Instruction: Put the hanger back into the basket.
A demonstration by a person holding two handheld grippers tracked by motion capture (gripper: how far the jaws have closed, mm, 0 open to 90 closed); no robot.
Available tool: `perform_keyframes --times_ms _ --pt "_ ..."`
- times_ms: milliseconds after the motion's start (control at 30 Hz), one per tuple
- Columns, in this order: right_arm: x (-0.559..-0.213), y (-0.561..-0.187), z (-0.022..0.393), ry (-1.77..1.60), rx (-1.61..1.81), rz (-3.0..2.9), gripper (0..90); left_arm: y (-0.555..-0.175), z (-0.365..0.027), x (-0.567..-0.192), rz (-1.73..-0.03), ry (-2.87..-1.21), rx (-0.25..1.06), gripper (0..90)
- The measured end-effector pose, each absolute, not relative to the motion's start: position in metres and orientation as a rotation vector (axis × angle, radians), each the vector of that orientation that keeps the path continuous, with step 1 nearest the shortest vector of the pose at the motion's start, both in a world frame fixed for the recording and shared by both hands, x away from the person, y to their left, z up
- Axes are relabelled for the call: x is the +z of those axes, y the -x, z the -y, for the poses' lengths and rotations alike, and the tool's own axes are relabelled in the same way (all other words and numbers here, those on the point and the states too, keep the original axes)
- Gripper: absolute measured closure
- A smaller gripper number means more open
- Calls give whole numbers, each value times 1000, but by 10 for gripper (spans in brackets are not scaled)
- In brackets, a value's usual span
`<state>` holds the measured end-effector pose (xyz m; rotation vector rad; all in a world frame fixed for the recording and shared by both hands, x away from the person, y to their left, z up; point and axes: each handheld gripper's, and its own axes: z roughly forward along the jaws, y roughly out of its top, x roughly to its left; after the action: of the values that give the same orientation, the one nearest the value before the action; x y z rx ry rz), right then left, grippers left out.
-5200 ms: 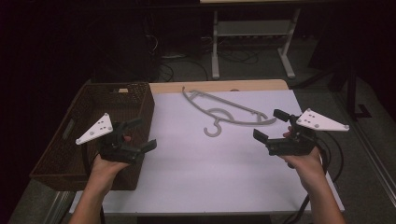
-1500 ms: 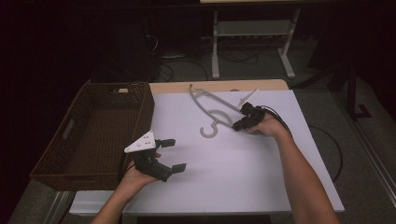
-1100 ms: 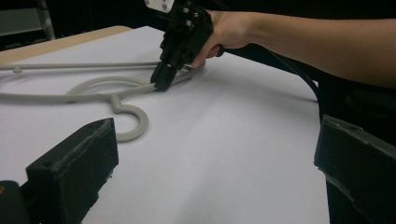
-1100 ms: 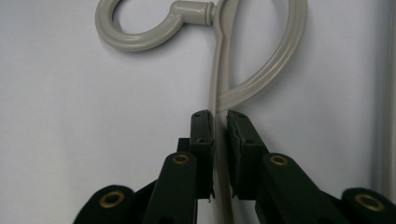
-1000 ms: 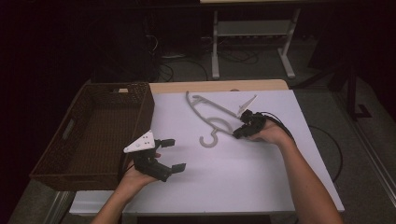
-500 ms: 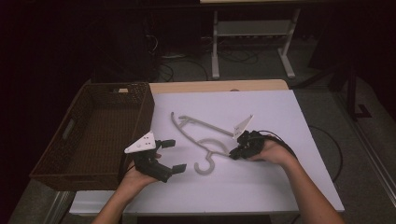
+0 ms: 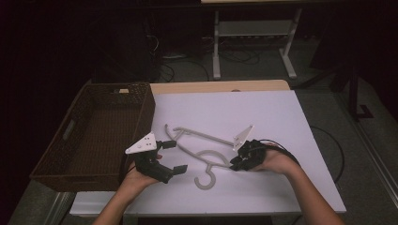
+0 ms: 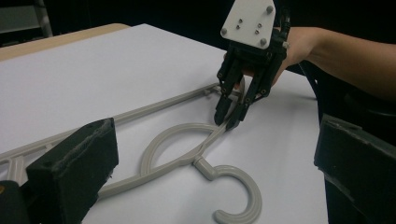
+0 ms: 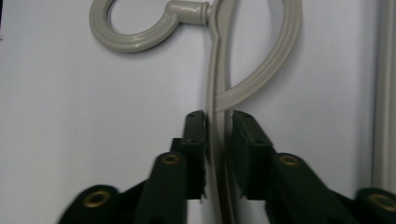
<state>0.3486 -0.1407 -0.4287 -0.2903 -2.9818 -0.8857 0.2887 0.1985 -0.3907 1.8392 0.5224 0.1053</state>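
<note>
1. Easing off, our right gripper (image 9: 218,122) has just been opening around the hanger (image 7: 202,149) arm.
2. We keep it flat on the white table (image 7: 281,122).
3. Our left gripper (image 7: 172,156) waits, jaws wide.

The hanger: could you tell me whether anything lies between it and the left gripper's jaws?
Nothing visible does. The left gripper stands open right beside the hanger, whose near arm runs up to its jaw, with bare white table around. The right gripper straddles the hanger's far arm.
</note>
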Motion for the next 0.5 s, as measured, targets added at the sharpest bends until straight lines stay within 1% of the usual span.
perform_keyframes --times_ms 200,233,333,500 --pt "-414 -358 147 355 -981 2991 664 -290 -199 -390 -525 -1837 107 0" --pt "-408 -369 147 410 -1028 2999 665 -290 -199 -390 -524 -1837 106 0" --pt "-404 -378 143 451 -1040 3018 665 -289 -198 -390 -523 -1840 106 0" --pt "-407 -403 128 500 -1027 3048 670 -289 -199 -390 -522 -1843 104 0"
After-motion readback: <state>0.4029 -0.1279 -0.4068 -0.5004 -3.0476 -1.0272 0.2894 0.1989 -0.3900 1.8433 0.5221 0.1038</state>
